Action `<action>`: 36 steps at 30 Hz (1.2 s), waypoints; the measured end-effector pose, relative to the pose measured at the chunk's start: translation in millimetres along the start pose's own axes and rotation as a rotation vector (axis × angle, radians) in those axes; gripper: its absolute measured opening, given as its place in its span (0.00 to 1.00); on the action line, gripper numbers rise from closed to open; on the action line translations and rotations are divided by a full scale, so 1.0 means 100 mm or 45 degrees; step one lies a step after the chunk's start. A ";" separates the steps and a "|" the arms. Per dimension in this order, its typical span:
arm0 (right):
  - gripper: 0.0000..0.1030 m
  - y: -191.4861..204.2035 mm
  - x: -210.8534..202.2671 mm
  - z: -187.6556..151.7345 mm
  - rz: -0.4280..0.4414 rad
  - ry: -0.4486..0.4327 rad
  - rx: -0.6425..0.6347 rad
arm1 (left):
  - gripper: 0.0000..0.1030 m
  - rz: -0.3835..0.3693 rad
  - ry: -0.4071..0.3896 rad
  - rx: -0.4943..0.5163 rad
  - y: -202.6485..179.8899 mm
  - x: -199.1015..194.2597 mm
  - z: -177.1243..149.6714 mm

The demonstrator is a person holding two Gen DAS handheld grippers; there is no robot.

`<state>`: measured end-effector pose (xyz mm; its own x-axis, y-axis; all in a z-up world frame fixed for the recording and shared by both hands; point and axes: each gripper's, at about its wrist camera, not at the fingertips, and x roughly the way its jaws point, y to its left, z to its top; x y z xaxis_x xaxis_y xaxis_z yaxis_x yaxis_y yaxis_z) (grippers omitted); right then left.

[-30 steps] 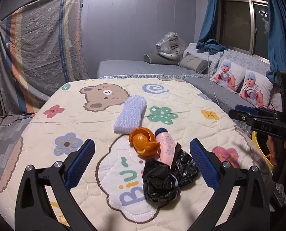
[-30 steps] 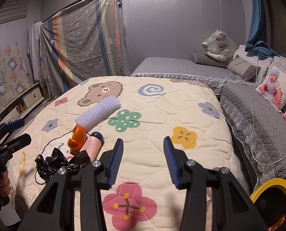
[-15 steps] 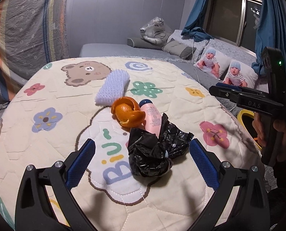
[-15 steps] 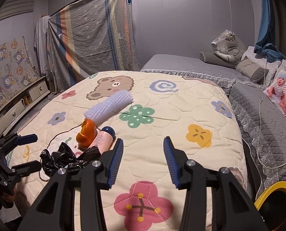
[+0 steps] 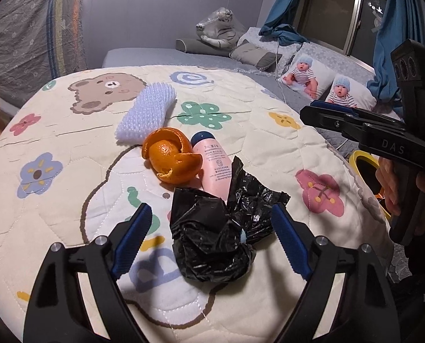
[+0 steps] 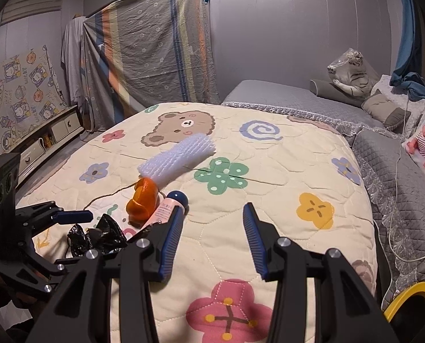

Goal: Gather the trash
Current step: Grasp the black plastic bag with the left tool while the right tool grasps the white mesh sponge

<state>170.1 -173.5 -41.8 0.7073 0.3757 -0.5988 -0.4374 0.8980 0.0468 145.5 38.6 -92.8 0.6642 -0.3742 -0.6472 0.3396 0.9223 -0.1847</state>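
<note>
On the cartoon-print quilt (image 5: 69, 188), the crumpled black plastic bag (image 5: 218, 231) lies between the fingers of the left gripper (image 5: 209, 228). Those fingers have just been closing but are still spread, each blue pad apart from the bag's sides. Just beyond the bag lie a pink bottle (image 5: 214, 165), an orange peel (image 5: 171, 157) touching it, and a white bristly brush (image 5: 146, 114). The right gripper (image 6: 212, 231) hovers over bare quilt beside them, fingers partly spread, pinching nothing. A yellow-rimmed bin (image 6: 412, 297) stands off the bed's edge.

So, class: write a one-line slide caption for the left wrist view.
Left gripper open around crumpled black bag on quilt.
</note>
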 end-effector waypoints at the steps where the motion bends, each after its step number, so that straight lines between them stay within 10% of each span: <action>1: 0.40 0.01 0.02 0.01 0.001 0.003 -0.003 | 0.78 -0.001 0.002 -0.003 0.01 0.01 0.01; 11: 0.40 0.13 0.29 0.08 0.024 0.069 -0.031 | 0.30 -0.017 0.062 -0.027 0.05 0.16 -0.04; 36: 0.52 0.54 1.89 0.81 0.010 0.384 0.226 | 0.27 0.029 -0.148 -0.199 0.45 -0.54 -0.24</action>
<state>325.1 -35.0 -87.9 0.4968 0.3217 -0.8060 -0.3199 0.9312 0.1744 108.6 102.8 -84.1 0.7464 -0.3530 -0.5642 0.2217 0.9312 -0.2895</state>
